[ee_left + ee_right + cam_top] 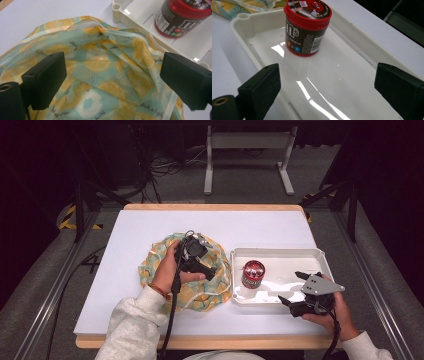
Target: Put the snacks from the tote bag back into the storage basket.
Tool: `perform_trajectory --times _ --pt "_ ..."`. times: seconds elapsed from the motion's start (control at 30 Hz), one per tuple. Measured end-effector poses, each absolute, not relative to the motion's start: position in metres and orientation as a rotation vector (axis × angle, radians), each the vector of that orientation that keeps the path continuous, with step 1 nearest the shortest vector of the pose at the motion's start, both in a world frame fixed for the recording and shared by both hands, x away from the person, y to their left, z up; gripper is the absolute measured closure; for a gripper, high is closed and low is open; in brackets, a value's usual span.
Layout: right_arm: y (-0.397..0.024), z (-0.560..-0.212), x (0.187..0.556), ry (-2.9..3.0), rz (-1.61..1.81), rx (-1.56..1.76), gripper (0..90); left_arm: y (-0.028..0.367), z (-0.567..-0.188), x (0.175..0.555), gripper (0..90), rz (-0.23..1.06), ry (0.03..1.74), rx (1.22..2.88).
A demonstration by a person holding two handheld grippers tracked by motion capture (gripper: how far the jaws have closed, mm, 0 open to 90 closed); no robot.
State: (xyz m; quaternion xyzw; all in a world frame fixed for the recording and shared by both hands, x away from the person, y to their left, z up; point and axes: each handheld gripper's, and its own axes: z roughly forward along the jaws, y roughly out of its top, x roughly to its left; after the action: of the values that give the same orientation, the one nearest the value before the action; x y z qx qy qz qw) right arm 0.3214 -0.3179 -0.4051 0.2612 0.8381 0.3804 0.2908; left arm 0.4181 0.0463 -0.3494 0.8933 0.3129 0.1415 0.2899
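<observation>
A crumpled cloth bag (156, 262) printed with lemon slices lies left of centre on the white table. My left gripper (207, 265) hovers over it, jaws open, nothing between them; in the left gripper view the bag (105, 87) spreads under the left gripper (112, 62). A red-lidded brown candy can (253, 273) stands upright at the left end of a white tray (280, 251). My right gripper (292, 288) is open at the tray's front right. In the right gripper view the right gripper (328, 72) faces the can (305, 32) across the tray's bare floor (352, 82).
The tray's corner (125, 15) and the can (180, 22) sit just beyond the bag's edge. Bare white tabletop (150, 225) stretches behind and left of the bag. A metal stand (247, 142) and cables (165, 167) are on the floor behind the table.
</observation>
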Motion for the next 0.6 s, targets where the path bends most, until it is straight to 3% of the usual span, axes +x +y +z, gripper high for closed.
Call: perform_trajectory --times 0.6 --pt "-0.316 -0.406 0.321 2.247 1.006 0.685 7.9 0.085 -0.363 0.414 6.2 0.436 0.83 2.405"
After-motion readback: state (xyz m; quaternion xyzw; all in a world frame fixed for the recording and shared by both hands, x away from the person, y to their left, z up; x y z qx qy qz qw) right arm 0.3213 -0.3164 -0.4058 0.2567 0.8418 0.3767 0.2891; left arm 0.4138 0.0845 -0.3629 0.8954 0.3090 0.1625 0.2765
